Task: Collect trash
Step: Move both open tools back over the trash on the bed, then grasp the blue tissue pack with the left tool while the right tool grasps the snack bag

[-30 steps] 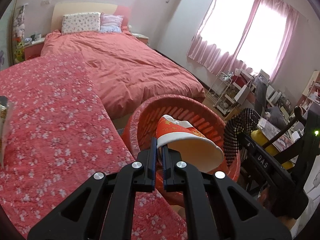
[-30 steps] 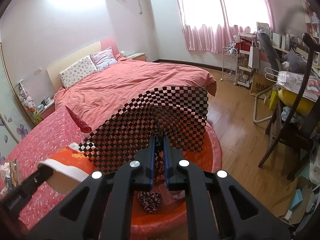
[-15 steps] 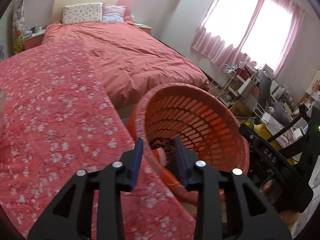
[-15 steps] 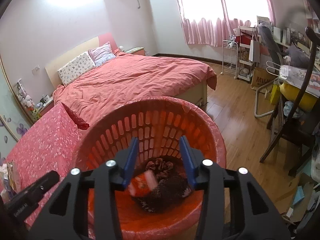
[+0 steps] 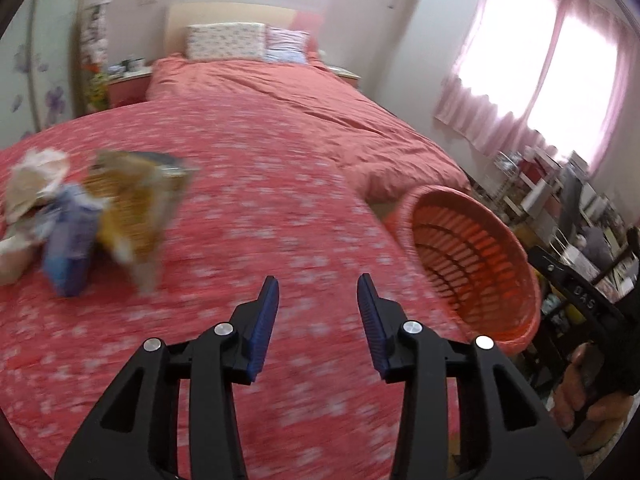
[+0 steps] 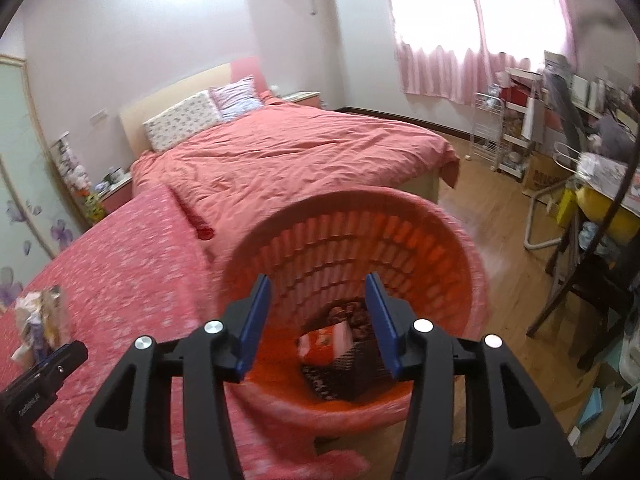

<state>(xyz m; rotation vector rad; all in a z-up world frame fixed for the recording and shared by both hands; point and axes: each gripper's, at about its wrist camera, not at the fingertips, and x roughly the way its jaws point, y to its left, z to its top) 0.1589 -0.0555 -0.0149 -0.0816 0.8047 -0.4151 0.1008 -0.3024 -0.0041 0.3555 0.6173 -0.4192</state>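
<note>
An orange slotted basket point(image 6: 440, 240) stands beside the floral red cloth surface; it also shows in the left wrist view point(image 5: 472, 264). Inside it lie a red and white paper cup point(image 6: 326, 338) and a dark checkered piece point(image 6: 344, 372). My right gripper point(image 6: 318, 320) is open and empty above the basket mouth. My left gripper point(image 5: 318, 320) is open and empty over the cloth. A blurred pile of trash lies at the left: a yellow wrapper point(image 5: 132, 204), a blue packet point(image 5: 68, 248) and crumpled white paper point(image 5: 32, 184). The pile shows small in the right wrist view point(image 6: 40, 320).
A bed point(image 5: 300, 108) with a red quilt and pillows lies behind. A cart, chair and cluttered desk point(image 6: 592, 184) stand at the right on the wood floor. The other hand and its gripper point(image 5: 592, 328) show at the right edge.
Both grippers have opened; the cup and the checkered piece dropped into the basket. My left gripper has swung left from the basket toward the trash pile.
</note>
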